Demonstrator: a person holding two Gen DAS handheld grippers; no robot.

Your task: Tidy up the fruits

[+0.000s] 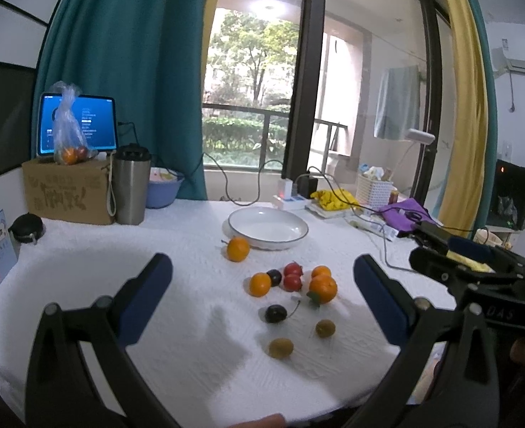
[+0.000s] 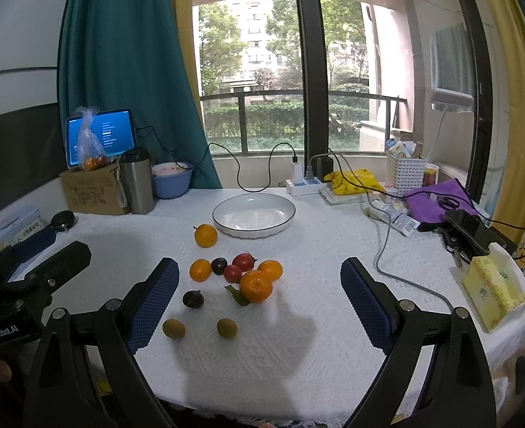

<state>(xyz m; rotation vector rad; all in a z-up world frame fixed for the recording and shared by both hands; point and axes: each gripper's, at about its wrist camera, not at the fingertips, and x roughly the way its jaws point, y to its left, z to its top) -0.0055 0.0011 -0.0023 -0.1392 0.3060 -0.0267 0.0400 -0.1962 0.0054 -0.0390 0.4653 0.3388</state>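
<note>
Several fruits lie on the white tablecloth. A leafy orange sits among smaller oranges, two red plums, dark plums and two green-brown fruits. One orange lies beside an empty white plate. My left gripper is open and empty, above the near table. My right gripper is open and empty, with the fruit cluster between its fingers in view.
A steel tumbler, cardboard box with a bagged fruit, tablet and blue bowl stand back left. A power strip, cables, white basket, purple cloth, phone, tissue pack and mug crowd the right.
</note>
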